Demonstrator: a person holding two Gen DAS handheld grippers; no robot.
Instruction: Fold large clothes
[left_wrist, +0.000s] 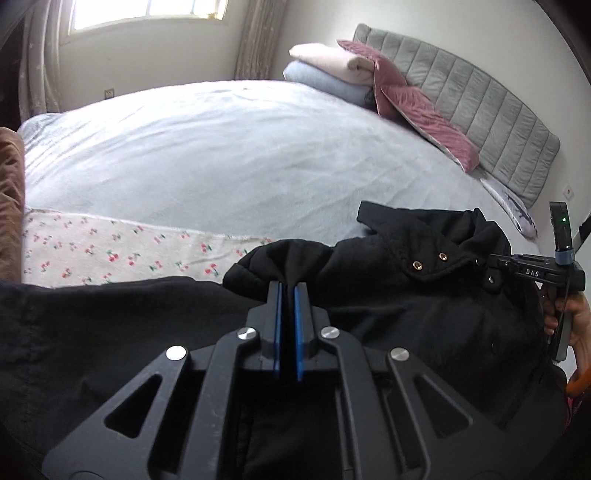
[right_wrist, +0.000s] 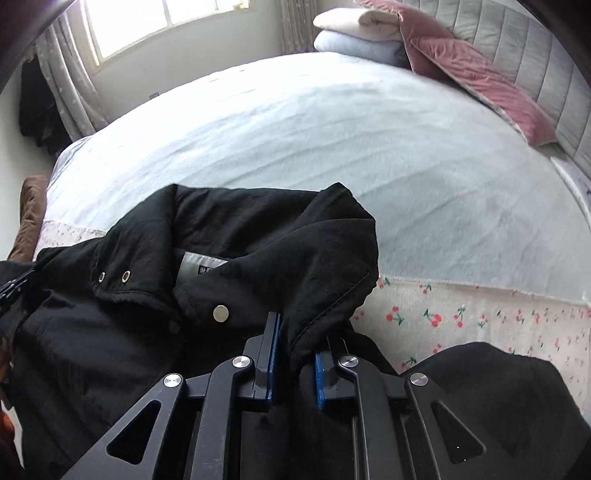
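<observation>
My left gripper (left_wrist: 287, 291) and right gripper (right_wrist: 300, 334) each pinch the black jacket (left_wrist: 406, 295) at the bed's (left_wrist: 229, 155) near edge, over its cherry-print sheet (left_wrist: 110, 247). Folded blankets (left_wrist: 332, 70) and pink pillows (left_wrist: 424, 107) line the grey headboard (left_wrist: 480, 103) beyond, window (left_wrist: 147, 9) behind.

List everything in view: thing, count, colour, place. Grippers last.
black jacket: one, black, near edge of the bed, held at both shoulders
bed cover: one, pale blue, across the bed
cherry-print sheet: one, white with red cherries, along the near bed edge
folded blankets: two, cream on pale blue, stacked at the headboard
pink cushion: one, pink, against the headboard
headboard: one, grey, padded
window: one, bright, far wall
left gripper: shut on jacket fabric
right gripper: shut on jacket fabric
</observation>
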